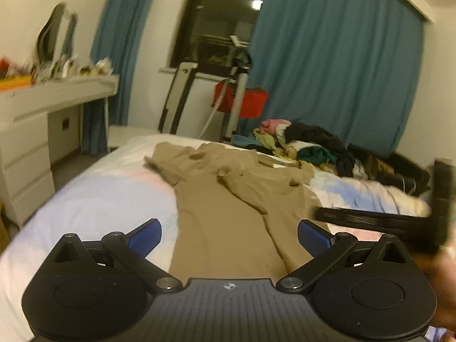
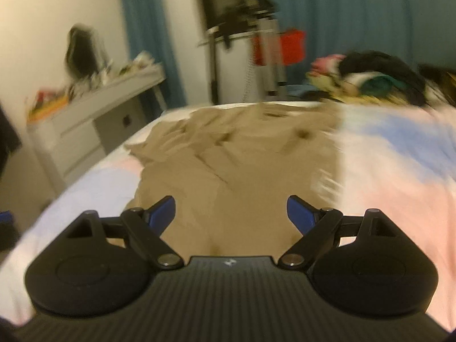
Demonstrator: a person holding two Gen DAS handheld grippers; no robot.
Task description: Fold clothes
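A tan garment (image 1: 228,196) lies spread and rumpled on the bed, its near end reaching under both grippers; it also shows in the right wrist view (image 2: 228,165), blurred. My left gripper (image 1: 229,235) is open and empty above the garment's near end. My right gripper (image 2: 230,213) is open and empty over the same end. The right gripper's black body (image 1: 384,222) shows at the right edge of the left wrist view.
The bed (image 1: 94,199) has a pale pink and blue sheet. A pile of mixed clothes (image 1: 307,142) sits at its far right corner. A white dresser (image 1: 31,131) with clutter stands left. A steamer stand with a red base (image 1: 242,99) stands by the window.
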